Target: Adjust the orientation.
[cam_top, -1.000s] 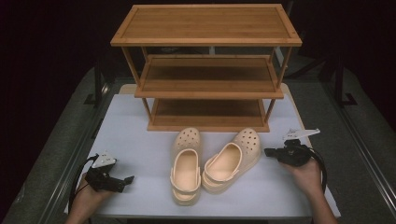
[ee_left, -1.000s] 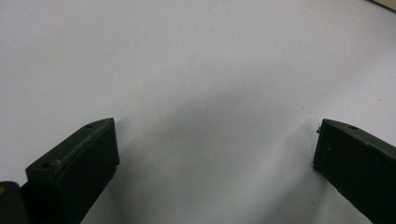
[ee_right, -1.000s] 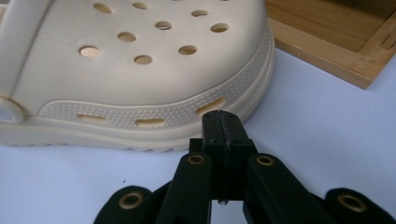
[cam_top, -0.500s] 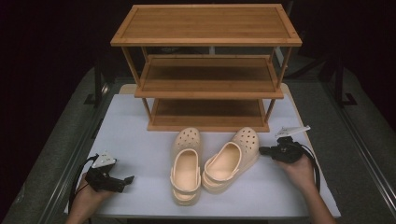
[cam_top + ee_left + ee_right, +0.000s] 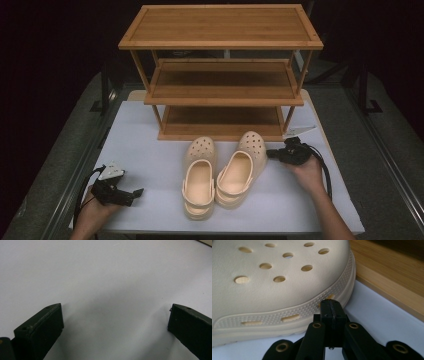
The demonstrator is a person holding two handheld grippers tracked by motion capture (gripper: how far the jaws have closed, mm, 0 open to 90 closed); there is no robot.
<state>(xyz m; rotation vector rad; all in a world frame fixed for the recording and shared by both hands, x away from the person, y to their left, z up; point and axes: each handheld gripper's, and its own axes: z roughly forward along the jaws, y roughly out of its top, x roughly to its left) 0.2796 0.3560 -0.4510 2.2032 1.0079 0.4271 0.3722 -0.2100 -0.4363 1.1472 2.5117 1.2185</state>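
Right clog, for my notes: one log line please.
right gripper: shut, at right clog toe | left gripper: open, empty | rack: bare

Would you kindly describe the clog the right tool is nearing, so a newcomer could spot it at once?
Start at the three-tier wooden shoe rack at the back of the white table. In front of its bottom shelf lie two cream clogs side by side. The one meant is the right clog, angled with its holed toe nearest the shut right tool, unlike the left clog.
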